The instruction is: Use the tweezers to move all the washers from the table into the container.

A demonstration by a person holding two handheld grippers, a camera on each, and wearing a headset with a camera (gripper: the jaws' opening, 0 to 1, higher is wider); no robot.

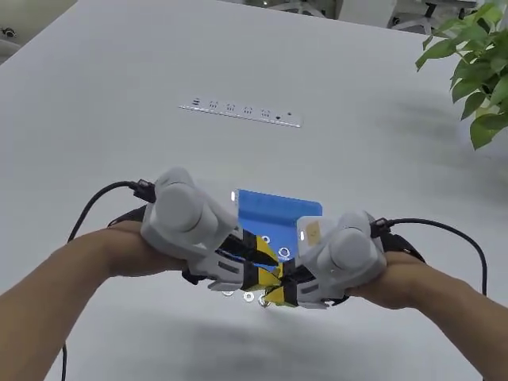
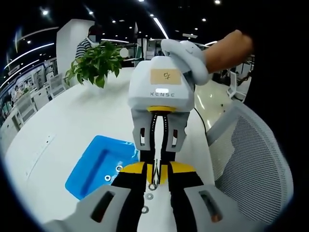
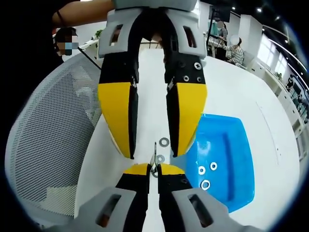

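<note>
White worktop [image 1: 119, 95], smooth and matt, in an open office with strip and spot lights on a dark ceiling. More desks and seated people in the background of both gripper views.

Furnishings:
- one grey mesh chair back [image 3: 53, 135] just off the table edge
- one leafy green plant [image 1: 476, 71] at the far right of the table
- one white power strip [image 1: 238, 111] lying flat, well beyond the work

Blue container [image 3: 236, 145]: one shallow rectangular tray on the table, just beside the two grippers.

Count of washers in the container [image 3: 205, 184]: three, lying flat and close together near one end.

Count of washers on the table [image 2: 149, 196]: three, in a short loose row between the facing grippers, just outside the container's edge.

Tweezers [image 2: 155, 173]: one pair, thin and metallic. Long axis in line with the right gripper's jaws. Tips pointing forward and down toward the left gripper, ending at the nearest table washer. Contact with that washer impossible to tell.

Right gripper [image 3: 154, 170]: one, held in the person's right hand [image 1: 405, 278]. Yellow-tipped jaws pressed together on the tweezers' shank.

Left gripper [image 3: 153, 153]: one, held in the left hand [image 1: 127, 250], facing the right gripper nose to nose. Yellow pads [image 3: 118, 116] standing apart with nothing between them but the tweezer tips and table washers below.
</note>
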